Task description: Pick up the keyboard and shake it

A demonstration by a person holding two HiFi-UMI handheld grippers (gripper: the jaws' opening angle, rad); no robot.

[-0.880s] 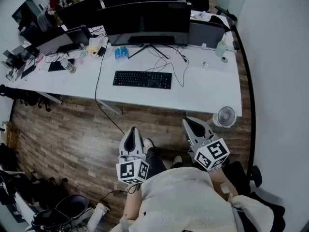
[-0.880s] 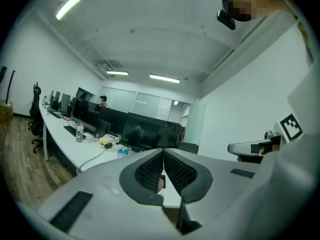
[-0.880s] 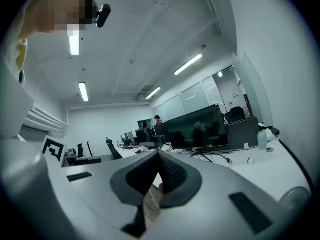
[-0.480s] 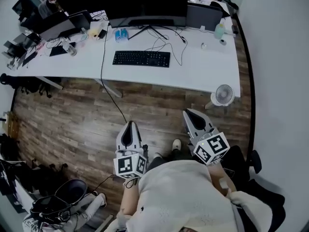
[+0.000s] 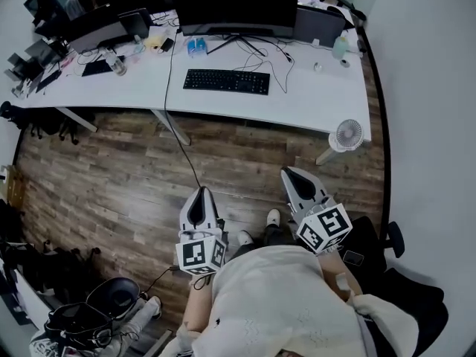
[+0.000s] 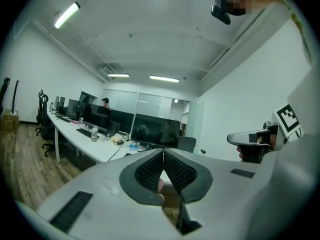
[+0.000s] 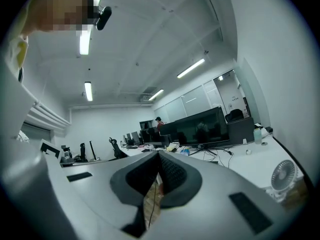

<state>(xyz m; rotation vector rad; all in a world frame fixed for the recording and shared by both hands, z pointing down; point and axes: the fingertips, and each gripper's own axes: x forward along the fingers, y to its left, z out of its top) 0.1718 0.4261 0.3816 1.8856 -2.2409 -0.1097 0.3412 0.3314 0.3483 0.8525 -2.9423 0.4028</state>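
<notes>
The black keyboard (image 5: 227, 81) lies flat on the white desk (image 5: 312, 106), in front of a wide dark monitor (image 5: 234, 4). Both grippers are held over the wooden floor, well short of the desk and touching nothing. My left gripper (image 5: 199, 192) points toward the desk, and in the left gripper view its jaws (image 6: 163, 152) meet, shut and empty. My right gripper (image 5: 289, 172) is beside it, and its jaws (image 7: 158, 157) also meet at the tips with nothing between them. Neither gripper view shows the keyboard.
A small white fan (image 5: 346, 134) stands on the floor by the desk's right leg. A black cable (image 5: 178, 143) hangs from the desk to the floor. Bottles, cables and more monitors crowd the desk's back and left. An office chair (image 5: 383, 240) is behind me on the right.
The desk and keyboard have slid toward the top of the head view and look smaller. Both grippers keep about the same place, jaws still shut.
</notes>
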